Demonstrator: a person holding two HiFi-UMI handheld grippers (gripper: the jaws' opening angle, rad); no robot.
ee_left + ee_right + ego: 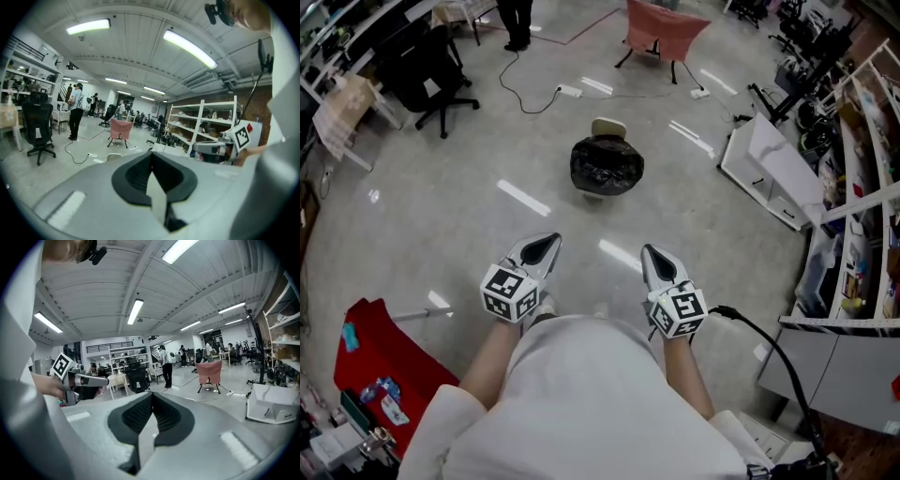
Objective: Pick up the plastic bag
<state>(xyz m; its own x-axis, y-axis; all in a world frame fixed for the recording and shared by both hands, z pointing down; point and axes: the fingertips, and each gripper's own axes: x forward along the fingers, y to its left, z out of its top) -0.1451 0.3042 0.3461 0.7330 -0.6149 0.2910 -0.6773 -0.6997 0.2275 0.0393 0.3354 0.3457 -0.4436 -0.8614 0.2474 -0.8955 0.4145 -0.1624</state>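
Observation:
In the head view the black plastic bag point(607, 167) sits bunched on the floor ahead of me, with a beige lid-like piece point(608, 127) just behind it. My left gripper point(549, 240) and right gripper point(649, 251) are held side by side in front of my body, well short of the bag, both shut and holding nothing. In the left gripper view the left gripper point(151, 157) has its jaws together, and the right gripper point(224, 146) shows at the right. The right gripper view shows the right gripper point(151, 397) shut too, with the left gripper point(80, 379) at the left. Neither gripper view shows the bag.
A black office chair point(431, 75) stands at the far left and a pink-covered chair point(663, 28) at the far middle. A cable and power strip point(568, 91) lie beyond the bag. A white cabinet point(769, 169) and shelves point(862, 187) line the right. A red bin point(375, 361) is near left.

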